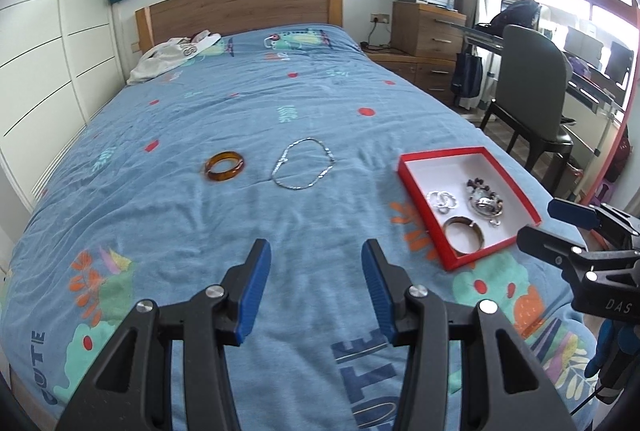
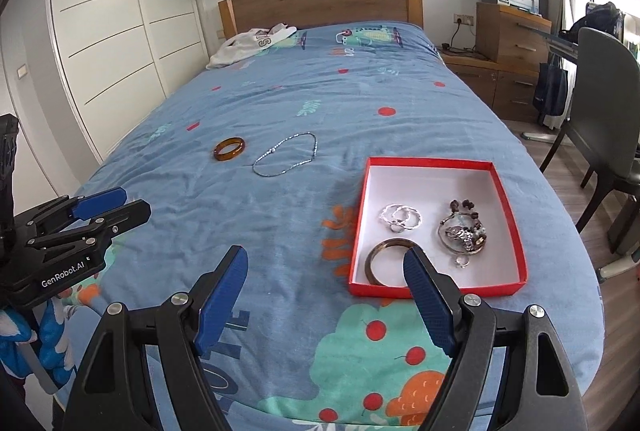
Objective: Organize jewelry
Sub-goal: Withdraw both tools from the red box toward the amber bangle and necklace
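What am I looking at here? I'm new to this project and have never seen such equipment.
There is no robot here: a person holds a two-fingered tool in each hand, each with a wide-angle camera looking along its blue-padded fingers. One picture comes from the left hand-held gripper, the other from the right hand-held gripper; each also glimpses the other at its edge. Both are open and hold nothing. They hover over a bed with a blue patterned cover. On it lie an amber bangle and a silver chain. Beside them a red box holds a dark bangle, silver rings and a beaded tangle.
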`<state>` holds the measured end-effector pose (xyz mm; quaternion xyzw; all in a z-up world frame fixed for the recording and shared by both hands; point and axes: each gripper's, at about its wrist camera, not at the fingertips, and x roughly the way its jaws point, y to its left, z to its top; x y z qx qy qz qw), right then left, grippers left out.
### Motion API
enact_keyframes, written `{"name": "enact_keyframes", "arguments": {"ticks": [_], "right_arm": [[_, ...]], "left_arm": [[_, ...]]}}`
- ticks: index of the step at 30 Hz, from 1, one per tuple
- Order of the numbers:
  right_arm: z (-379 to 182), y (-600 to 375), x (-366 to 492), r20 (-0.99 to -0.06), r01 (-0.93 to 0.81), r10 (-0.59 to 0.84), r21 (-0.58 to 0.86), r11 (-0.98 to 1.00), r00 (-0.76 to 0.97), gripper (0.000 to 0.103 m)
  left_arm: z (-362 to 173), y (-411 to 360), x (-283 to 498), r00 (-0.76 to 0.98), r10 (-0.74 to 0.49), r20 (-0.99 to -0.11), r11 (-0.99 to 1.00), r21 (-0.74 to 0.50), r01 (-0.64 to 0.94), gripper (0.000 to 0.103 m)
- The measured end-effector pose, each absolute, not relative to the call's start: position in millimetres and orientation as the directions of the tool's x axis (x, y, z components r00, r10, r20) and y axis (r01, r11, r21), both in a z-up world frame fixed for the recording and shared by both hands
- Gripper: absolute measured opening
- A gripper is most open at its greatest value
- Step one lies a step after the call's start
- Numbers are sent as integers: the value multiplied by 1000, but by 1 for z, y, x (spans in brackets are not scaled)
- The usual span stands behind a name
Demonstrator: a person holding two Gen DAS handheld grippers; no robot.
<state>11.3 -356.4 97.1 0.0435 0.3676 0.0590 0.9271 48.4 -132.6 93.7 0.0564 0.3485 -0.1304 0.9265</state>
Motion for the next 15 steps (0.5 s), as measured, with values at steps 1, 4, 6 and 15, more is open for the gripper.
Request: {"name": "enact_keyframes", "arguments": {"ticks": [1, 4, 6, 15], "right_arm": [[95, -351, 14, -681, -82, 147, 127, 989, 717, 79], [92, -336, 20, -696, -93, 150, 119, 989, 702, 80], [90, -325, 25, -702, -103, 154, 115, 988, 695, 81], [86, -277, 50, -724, -155, 181, 103, 983, 666, 88]], "left_arm": [[93, -127, 49, 725, -194, -661, 962, 15, 272, 45], [90, -108, 52, 731, -174, -659, 969, 18, 247, 45], [89, -95, 54, 733, -172, -658, 972, 9, 237, 45], [81, -51, 70, 740, -145, -657, 983, -8, 186, 48]]}}
